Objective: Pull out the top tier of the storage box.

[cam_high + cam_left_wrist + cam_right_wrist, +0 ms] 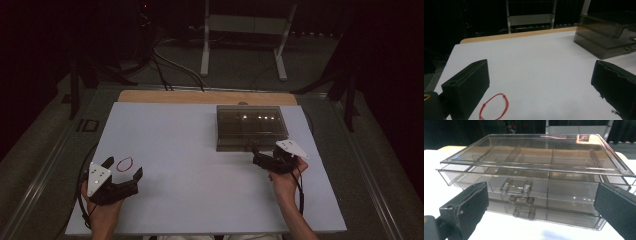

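Tongs on both hands stand apart with nothing between them. The left tongs (123, 168) rest low on the near-left part of the desk (190, 165), and just ahead of them, close to their left jaw, lies a red string loop (494, 107), flat on the surface. By the look of it, the loop is very light, limp and thin: it will not hold its shape, and wide jaws could slide over it. A pinch across one strand, pressed down to the desk, seems the surest hold.

The right tongs (256, 156) point at the front of a clear plastic drawer box (534, 167), which stands just beyond them, well to the right of the left tongs and farther back. It has three drawers stacked one over another, and the top drawer (499, 178) is drawn out a little. Each front carries a small clear handle (516, 188), straight between the right jaws. The box looks rigid, smooth and slippery, fairly light, and likely to scoot on the desk if tugged hard. That little handle is the place to take hold, gripped across its bar with a gentle, level pull.
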The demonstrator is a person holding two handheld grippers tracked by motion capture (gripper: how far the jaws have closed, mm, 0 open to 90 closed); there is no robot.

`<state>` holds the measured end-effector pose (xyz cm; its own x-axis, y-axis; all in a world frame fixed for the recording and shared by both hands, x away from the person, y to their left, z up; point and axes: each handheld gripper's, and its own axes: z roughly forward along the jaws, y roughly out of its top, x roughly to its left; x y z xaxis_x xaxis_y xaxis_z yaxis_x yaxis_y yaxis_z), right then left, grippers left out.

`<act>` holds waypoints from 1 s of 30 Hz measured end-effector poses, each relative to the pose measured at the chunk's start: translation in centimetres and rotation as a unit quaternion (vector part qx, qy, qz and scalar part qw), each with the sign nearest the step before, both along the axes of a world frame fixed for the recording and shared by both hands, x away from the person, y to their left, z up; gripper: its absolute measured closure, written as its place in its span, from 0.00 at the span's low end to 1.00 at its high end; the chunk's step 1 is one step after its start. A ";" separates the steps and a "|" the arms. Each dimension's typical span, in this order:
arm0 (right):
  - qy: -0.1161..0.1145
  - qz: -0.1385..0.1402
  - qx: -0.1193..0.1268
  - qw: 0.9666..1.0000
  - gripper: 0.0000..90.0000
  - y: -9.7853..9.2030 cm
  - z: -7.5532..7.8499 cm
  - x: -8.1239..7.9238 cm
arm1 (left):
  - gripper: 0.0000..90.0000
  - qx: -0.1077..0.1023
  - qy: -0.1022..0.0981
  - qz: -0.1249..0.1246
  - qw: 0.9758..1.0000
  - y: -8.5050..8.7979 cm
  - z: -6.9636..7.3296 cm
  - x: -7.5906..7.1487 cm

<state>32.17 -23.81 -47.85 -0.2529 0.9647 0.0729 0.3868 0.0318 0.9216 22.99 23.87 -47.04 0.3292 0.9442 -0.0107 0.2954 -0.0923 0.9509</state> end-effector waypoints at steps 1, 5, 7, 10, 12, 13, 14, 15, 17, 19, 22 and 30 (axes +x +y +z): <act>0.000 0.002 0.001 1.000 0.00 -0.2 0.0 0.0 | 0.04 0.003 0.003 0.002 1.000 -0.1 0.1 0.1; 0.004 0.007 0.011 1.000 0.00 -0.8 0.2 0.1 | 0.04 -0.007 0.001 0.001 1.000 -0.4 0.4 0.4; 0.004 0.011 0.009 1.000 0.00 -1.1 0.3 0.1 | 0.04 -0.009 -0.001 0.000 1.000 -0.5 0.6 0.5; 0.003 0.017 0.002 1.000 0.00 -1.7 0.3 0.2 | 0.04 -0.004 0.002 0.006 1.000 -0.7 1.0 0.8; -0.003 0.018 0.002 1.000 0.00 -2.2 0.4 0.2 | 0.04 -0.015 0.000 0.000 1.000 -0.7 1.1 1.0; -0.003 0.018 0.003 1.000 0.00 -2.4 0.5 0.1 | 0.04 -0.018 0.000 -0.002 1.000 -0.7 1.1 1.1; -0.003 0.020 0.006 1.000 0.00 -2.7 0.5 0.2 | 0.04 -0.018 0.000 -0.003 1.000 -0.8 1.2 1.3; -0.003 0.020 0.006 1.000 0.00 -2.7 0.5 0.2 | 0.04 -0.018 0.000 -0.003 1.000 -0.8 1.2 1.3; -0.004 0.023 0.006 1.000 0.00 -3.2 0.6 0.2 | 0.04 -0.012 0.000 -0.010 1.000 -1.2 1.4 1.6; -0.006 0.023 0.004 1.000 0.00 -3.5 0.6 0.3 | 0.04 -0.010 0.000 -0.015 1.000 -1.5 1.5 1.9; -0.007 0.021 0.004 1.000 0.00 -3.7 0.6 0.3 | 0.04 -0.010 0.000 -0.018 1.000 -1.9 1.7 2.1; -0.007 0.019 -0.002 1.000 0.00 -4.5 0.6 0.6 | 0.04 -0.009 0.007 -0.035 0.999 -3.6 2.5 3.1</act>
<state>32.75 -28.32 -47.27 -0.2913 0.9545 0.0642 0.3718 0.0511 0.9269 26.12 20.24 -44.55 0.3937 0.9187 -0.0326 0.3019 -0.0957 0.9485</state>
